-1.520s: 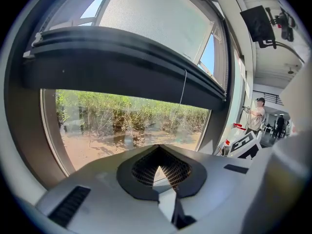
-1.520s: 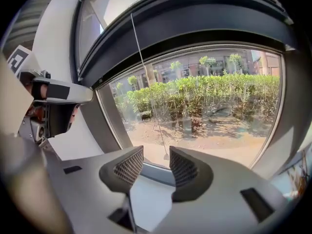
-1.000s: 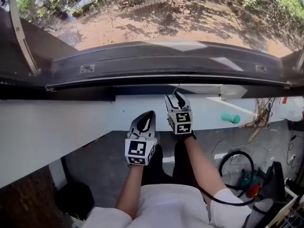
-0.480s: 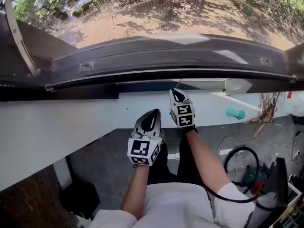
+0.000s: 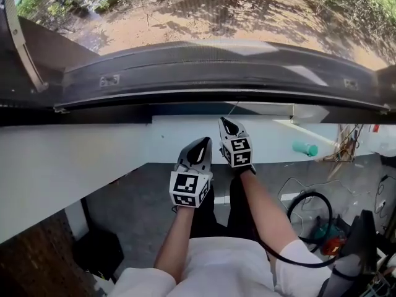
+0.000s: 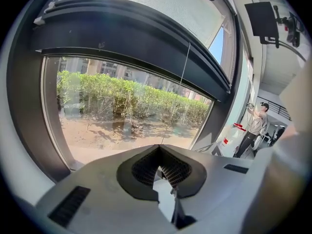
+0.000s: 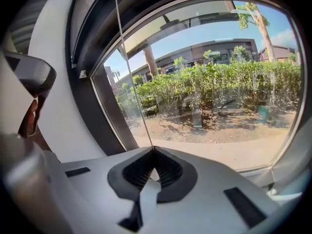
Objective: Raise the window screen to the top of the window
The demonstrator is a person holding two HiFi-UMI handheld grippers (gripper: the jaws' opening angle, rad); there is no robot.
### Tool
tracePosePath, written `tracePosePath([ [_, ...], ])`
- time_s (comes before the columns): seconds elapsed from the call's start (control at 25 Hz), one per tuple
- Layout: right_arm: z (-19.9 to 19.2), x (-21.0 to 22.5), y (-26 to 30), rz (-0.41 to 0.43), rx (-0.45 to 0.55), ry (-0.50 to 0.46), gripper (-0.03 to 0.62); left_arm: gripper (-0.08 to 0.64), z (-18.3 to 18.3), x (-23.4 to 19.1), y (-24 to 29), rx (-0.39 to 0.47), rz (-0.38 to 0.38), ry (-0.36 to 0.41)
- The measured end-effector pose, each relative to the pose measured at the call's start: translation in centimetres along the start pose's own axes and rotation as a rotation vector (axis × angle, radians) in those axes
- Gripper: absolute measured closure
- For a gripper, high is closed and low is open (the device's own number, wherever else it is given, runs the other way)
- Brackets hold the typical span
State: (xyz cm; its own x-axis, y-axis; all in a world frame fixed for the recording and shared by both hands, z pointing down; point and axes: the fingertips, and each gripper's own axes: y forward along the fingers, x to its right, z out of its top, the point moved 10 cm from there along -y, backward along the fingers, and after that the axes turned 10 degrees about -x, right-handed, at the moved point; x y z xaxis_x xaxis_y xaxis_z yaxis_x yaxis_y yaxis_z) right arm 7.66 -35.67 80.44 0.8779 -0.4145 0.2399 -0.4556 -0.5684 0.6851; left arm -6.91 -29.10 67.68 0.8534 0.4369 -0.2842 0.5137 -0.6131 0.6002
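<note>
The right hand-held gripper (image 5: 227, 124) has just clamped shut on the pull cord (image 7: 136, 96). The left hand-held gripper (image 5: 200, 147) is closed and empty. The window screen (image 6: 165, 4) sits at 12 o'clock, ready to be raised.

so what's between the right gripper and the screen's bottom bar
Just a thin pull cord. In the right gripper view it runs from the shut right gripper up toward the screen's dark bottom bar; nothing else crosses that stretch.
</note>
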Motion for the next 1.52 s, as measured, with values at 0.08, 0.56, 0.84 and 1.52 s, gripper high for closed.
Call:
tracePosePath([
  [0.08, 0.1, 0.1, 0.0, -0.011, -0.005, -0.045, 0.601, 0.560, -0.2, 0.0, 0.0, -0.003, 0.003, -0.008],
  [0.56, -0.4, 0.2, 0.2, -0.103, 0.039, -0.065, 0.601, 0.560, -1.2, -0.9, -0.1, -0.027, 0.020, 0.002],
  [0.84, -0.9, 0.1, 0.9, -0.124, 0.062, -0.040, 0.601, 0.560, -2.3, -1.9, -0.7, -0.045, 0.034, 0.004],
  [1.52, -2.8, -2.4, -5.1, -0.156, 0.043, -0.037, 0.601, 0.560, -0.3, -2.2, -5.7, 0.034, 0.049, 0.004],
])
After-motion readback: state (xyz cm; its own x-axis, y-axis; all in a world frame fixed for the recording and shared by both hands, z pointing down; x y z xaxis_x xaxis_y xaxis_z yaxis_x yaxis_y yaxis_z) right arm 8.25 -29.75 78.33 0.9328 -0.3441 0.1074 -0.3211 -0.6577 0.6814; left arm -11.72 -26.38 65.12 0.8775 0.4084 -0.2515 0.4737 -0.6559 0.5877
